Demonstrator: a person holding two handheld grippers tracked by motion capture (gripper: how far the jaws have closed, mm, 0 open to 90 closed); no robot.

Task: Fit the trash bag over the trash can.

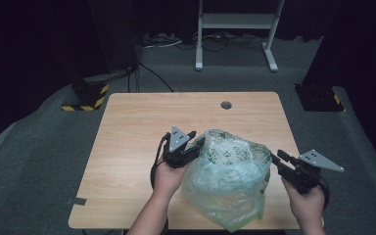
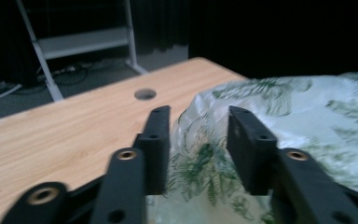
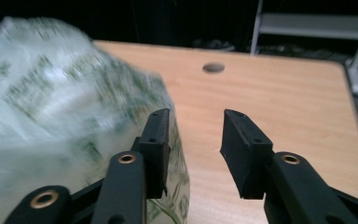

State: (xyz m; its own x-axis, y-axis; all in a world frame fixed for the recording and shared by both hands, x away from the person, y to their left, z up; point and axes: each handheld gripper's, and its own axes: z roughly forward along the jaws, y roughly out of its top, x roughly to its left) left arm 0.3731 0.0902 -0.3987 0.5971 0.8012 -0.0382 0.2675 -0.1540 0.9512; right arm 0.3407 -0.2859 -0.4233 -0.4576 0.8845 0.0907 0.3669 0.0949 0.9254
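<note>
Light falls from above onto the wooden surface [image 1: 142, 127], which is evenly lit, while the room behind drops into near black. The translucent plastic bag [image 3: 51, 93] is smeared with blur in the right gripper view. In the left gripper view the near jaws look soft and out of focus.

— What's on the table [image 1: 127, 137]?
— A crumpled translucent plastic bag [image 1: 227, 178], pale green with a leaf print, puffed up.
— Where?
— By the near edge, right of centre, slightly overhanging.
</note>
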